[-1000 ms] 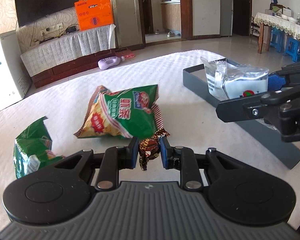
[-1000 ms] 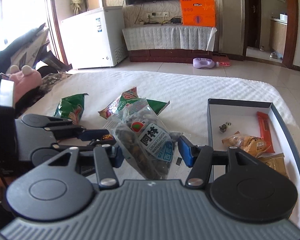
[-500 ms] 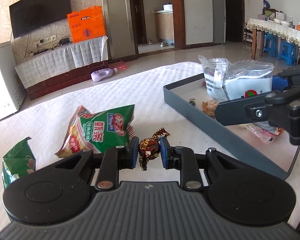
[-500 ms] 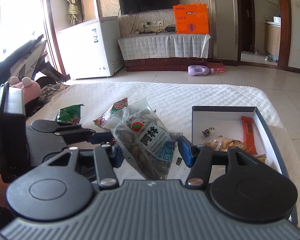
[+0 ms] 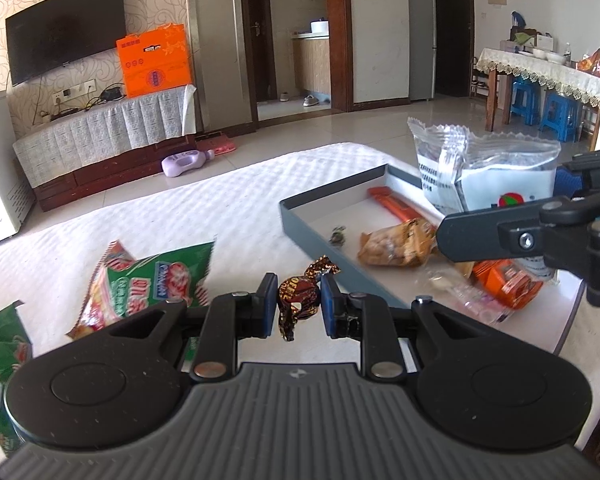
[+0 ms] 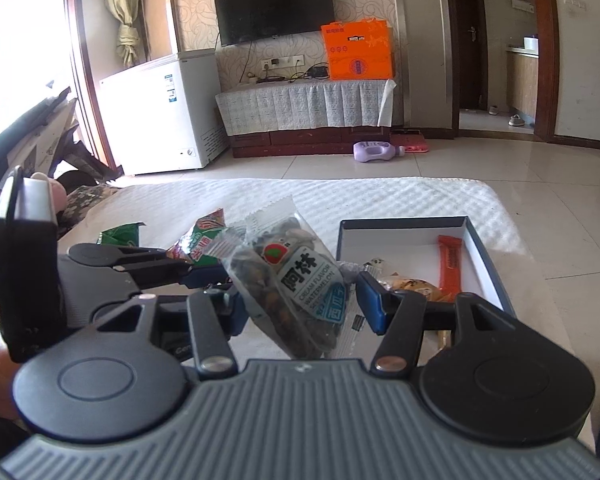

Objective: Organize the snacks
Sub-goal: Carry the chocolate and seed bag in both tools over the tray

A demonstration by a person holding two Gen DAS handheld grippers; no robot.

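So my left gripper (image 5: 299,304) sits low at centre frame in its own camera, pointing level across the white cloth (image 5: 204,208), and its blue pads are pinched nearly together on a little brown-wrapped candy (image 5: 298,302) that dangles off the surface between them. My right gripper (image 6: 300,300) is spread a lot wider, clamped across a clear bag of melon seeds (image 6: 292,280) that's tilted with its crimped top toward the upper left; the left pad is mostly hidden behind the bag, but in the left camera the bag (image 5: 480,172) hangs at the right of the frame above the tray, gripped by the black arm (image 5: 540,236). Just right of the candy in the left view is the grey tray (image 5: 320,240), holding an orange bar (image 5: 396,200), a tan snack pack (image 5: 396,242), a small wrapped sweet (image 5: 337,234) and a couple more packets at its near end. At the lower left of that frame a green-and-red chip bag (image 5: 148,280) lies flat on the cloth, with another green bag (image 5: 0,356) at the very edge. In the right camera my left gripper (image 6: 204,274) pokes in from the left edge, right beside the seed bag.
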